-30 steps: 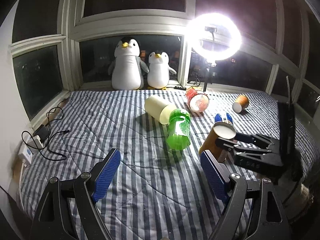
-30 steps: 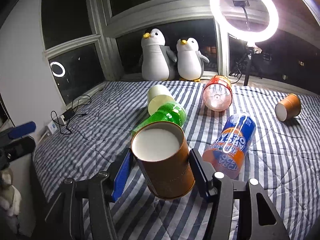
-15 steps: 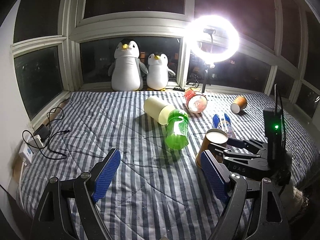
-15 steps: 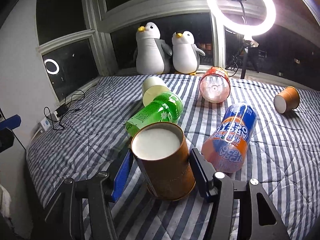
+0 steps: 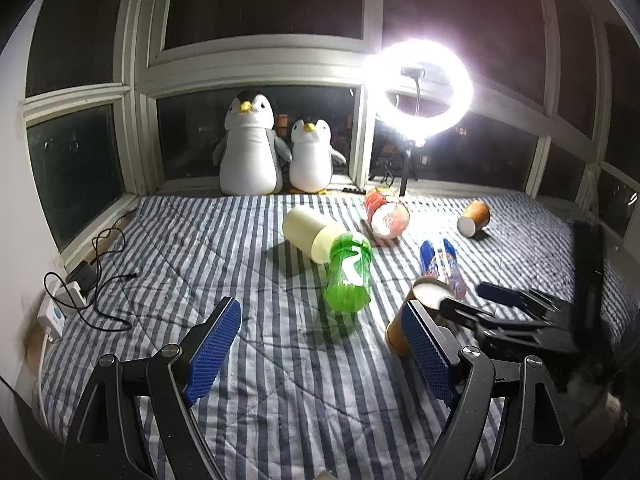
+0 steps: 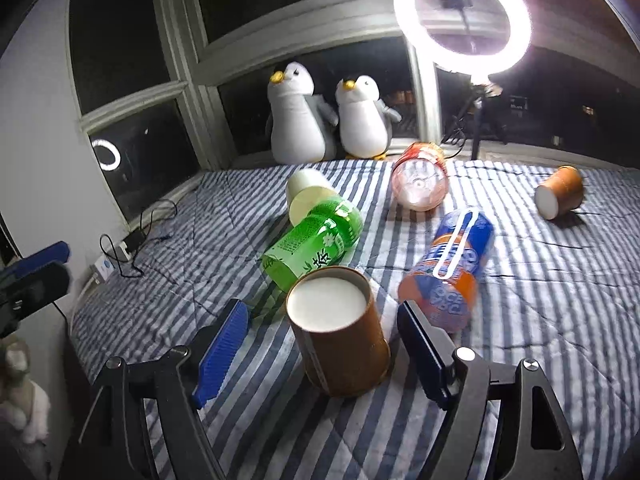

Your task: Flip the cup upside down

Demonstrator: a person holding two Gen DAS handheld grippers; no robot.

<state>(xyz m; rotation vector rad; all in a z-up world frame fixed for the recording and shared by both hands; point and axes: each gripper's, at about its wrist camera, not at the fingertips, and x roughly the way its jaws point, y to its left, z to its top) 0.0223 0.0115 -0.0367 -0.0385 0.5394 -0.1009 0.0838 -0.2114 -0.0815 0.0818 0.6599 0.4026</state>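
A brown paper cup [image 6: 340, 336] stands upside down on the striped bedcover, its white base up. My right gripper [image 6: 324, 344] is open around it, both blue pads clear of its sides. In the left wrist view the same cup [image 5: 412, 316] shows at right, partly behind my left finger, with the right gripper [image 5: 472, 300] beside it. My left gripper [image 5: 320, 348] is open and empty above the bedcover [image 5: 260, 280].
A second brown cup [image 6: 560, 196] lies on its side at far right. A green bottle [image 6: 316, 240], a blue-orange bottle [image 6: 452, 268], a cream tumbler [image 6: 308, 192] and a red bottle [image 6: 420, 184] lie nearby. Two plush penguins [image 6: 324, 120], a ring light [image 6: 464, 20], and cables [image 5: 92, 280] at left.
The right gripper lowered the cup onto the bedcover and opened, letting go of it. The left gripper stayed nearly still.
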